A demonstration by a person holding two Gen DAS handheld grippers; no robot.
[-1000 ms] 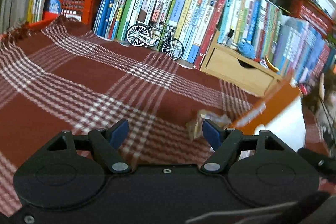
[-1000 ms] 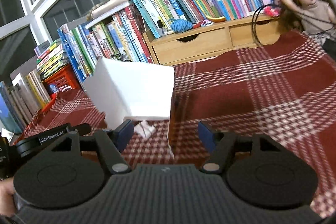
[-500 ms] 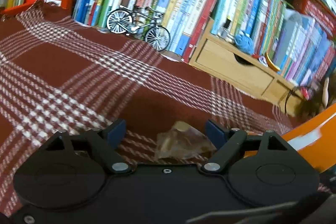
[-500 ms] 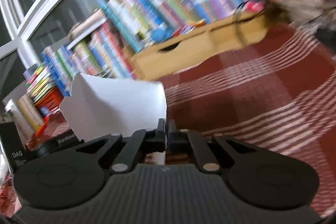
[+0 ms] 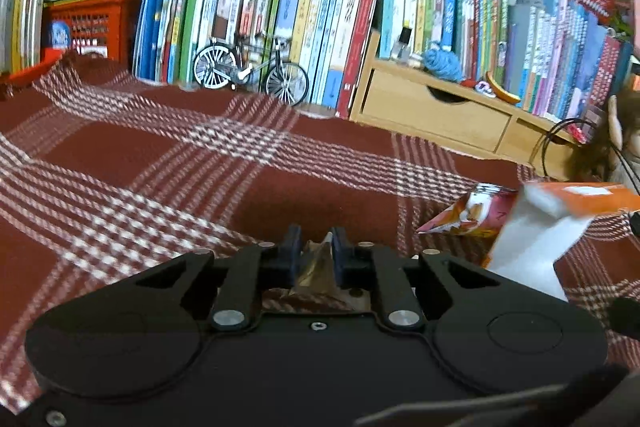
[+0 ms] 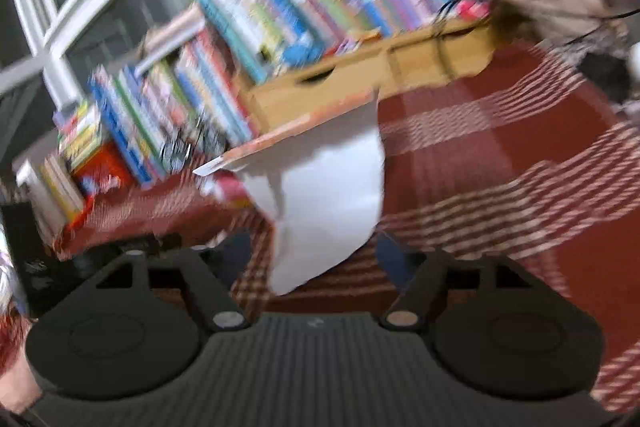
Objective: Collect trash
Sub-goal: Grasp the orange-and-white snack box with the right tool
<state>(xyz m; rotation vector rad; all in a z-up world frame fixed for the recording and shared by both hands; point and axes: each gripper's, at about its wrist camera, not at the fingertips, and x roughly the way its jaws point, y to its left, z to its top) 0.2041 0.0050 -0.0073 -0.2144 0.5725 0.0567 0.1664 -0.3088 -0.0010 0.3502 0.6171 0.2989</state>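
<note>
L gripper [image 5: 314,245] is clenching a crumpled clear wrapper [image 5: 316,263], jaws just closing on it, low over the plaid cloth [image 5: 160,163]. Snack packet [image 5: 468,213] is lying at 2 o'clock. R gripper [image 6: 316,251] is standing released, jaws just opening, w/ the white-and-orange bag [image 6: 328,195] sagging between them at 12.

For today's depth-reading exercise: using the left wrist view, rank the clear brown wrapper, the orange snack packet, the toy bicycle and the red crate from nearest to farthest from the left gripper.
1. Clear brown wrapper: pinched between the left gripper pads.
2. Orange snack packet: on the cloth, ahead to the right.
3. Toy bicycle: far edge, against the books.
4. Red crate: back left, beyond the cloth.
</note>
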